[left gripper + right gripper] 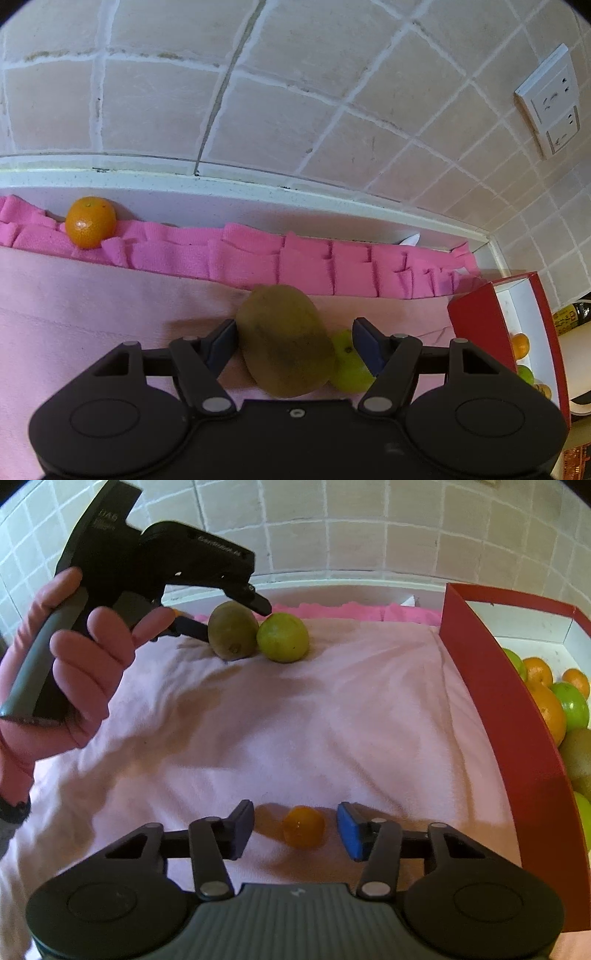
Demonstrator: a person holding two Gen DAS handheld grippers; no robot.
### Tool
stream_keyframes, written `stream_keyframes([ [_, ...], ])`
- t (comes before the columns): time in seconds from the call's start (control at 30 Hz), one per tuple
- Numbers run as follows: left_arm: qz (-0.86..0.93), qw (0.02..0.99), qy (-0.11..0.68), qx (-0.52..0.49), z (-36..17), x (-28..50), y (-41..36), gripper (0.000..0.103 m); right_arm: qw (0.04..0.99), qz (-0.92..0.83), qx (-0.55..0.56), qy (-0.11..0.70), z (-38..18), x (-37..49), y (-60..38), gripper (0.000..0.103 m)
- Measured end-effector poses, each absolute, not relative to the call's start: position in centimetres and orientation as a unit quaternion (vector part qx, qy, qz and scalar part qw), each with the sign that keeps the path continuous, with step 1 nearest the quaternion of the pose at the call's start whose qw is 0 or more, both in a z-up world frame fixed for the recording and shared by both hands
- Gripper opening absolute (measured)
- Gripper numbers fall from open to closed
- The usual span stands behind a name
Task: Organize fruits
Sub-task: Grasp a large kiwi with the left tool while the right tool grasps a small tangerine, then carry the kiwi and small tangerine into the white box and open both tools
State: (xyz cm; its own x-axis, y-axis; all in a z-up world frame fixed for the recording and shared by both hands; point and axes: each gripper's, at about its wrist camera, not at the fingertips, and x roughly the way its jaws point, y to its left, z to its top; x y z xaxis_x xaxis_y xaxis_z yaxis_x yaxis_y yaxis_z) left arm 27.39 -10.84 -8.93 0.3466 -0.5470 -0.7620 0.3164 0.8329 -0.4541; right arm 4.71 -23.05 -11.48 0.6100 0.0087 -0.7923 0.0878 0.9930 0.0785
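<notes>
L claw (293,343) round kiwi (284,341), unclamped | R claw (295,829) round orange (303,826), unclamped

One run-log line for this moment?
left gripper: open around kiwi | right gripper: open around small orange, no contact | green fruit: touching kiwi | red box: partly filled

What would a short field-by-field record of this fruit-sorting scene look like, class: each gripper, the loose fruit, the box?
left gripper: open, jaws either side of the kiwi, right pad clear of it
right gripper: open, astride a small orange, gaps both sides
green fruit: touching the kiwi's right side
far orange: on the pink ruffled edge by the wall
red box: at right, holds oranges, green fruit, kiwis
surface: pale pink cloth
</notes>
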Motion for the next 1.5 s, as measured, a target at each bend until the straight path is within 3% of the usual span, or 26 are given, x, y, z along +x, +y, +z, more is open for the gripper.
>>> stream_keyframes([
  [0.23, -0.261, 0.82, 0.5, -0.096, -9.0, 27.2, -11.2, 0.073, 0.895, -0.029, 0.032, 0.444, -11.2, 4.6, -22.5, 0.027],
  [0.27, -0.26, 0.821, 0.499, -0.093, -9.0, 27.2, -11.3, 0.068, 0.895, -0.029, 0.033, 0.443, -11.2, 4.5, -22.5, 0.025],
  [0.6, -0.258, 0.833, 0.482, -0.087, -7.3, 25.6, -10.3, 0.065, 0.908, -0.02, 0.04, 0.416, -8.6, 3.3, -22.5, 0.024],
  [0.9, -0.32, 0.856, 0.398, -0.077, 1.9, 21.7, -10.5, 0.065, 0.937, -0.049, 0.072, 0.337, -1.1, -0.4, -27.0, 0.024],
  [1.27, -0.453, 0.842, 0.283, -0.077, 13.5, 17.2, -18.7, 0.065, 0.937, -0.197, 0.102, 0.271, 5.2, -7.5, -40.2, 0.024],
  [1.5, -0.498, 0.812, 0.299, -0.05, 12.7, 15.8, -26.5, 0.065, 0.921, -0.201, 0.119, 0.311, 3.0, -8.0, -44.3, 0.024],
])
